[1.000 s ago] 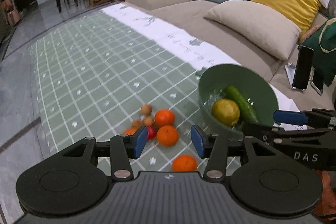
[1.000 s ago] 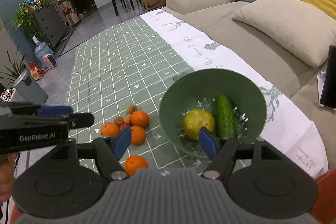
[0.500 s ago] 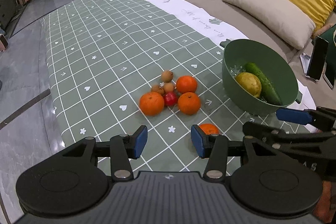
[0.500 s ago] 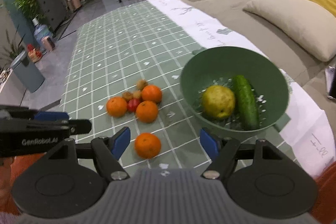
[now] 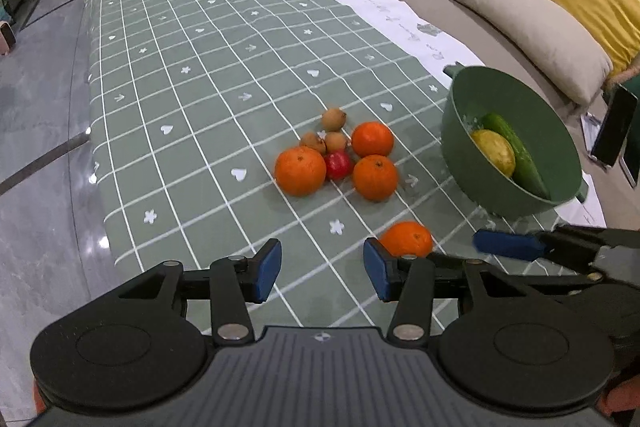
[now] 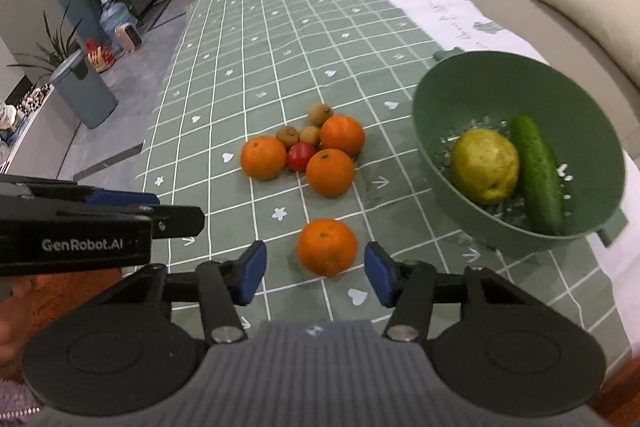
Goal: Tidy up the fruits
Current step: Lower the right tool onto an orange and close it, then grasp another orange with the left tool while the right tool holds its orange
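The right gripper (image 6: 315, 271) sits low in its frame with the lone orange (image 6: 327, 247) lined up between its jaws — they are closing, pads not yet touching the peel. It lies apart from the fruit cluster (image 6: 304, 149) at centre, so it looks the easiest pick. The green colander (image 6: 460, 83), at right on the worktop (image 6: 280, 39), already holds a pear and cucumber. The left gripper (image 5: 319, 270) hangs released, holding nothing.

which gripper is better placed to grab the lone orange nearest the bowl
Right. The right gripper is lined up on the lone orange, jaws closing either side of it; the left gripper points beside it.
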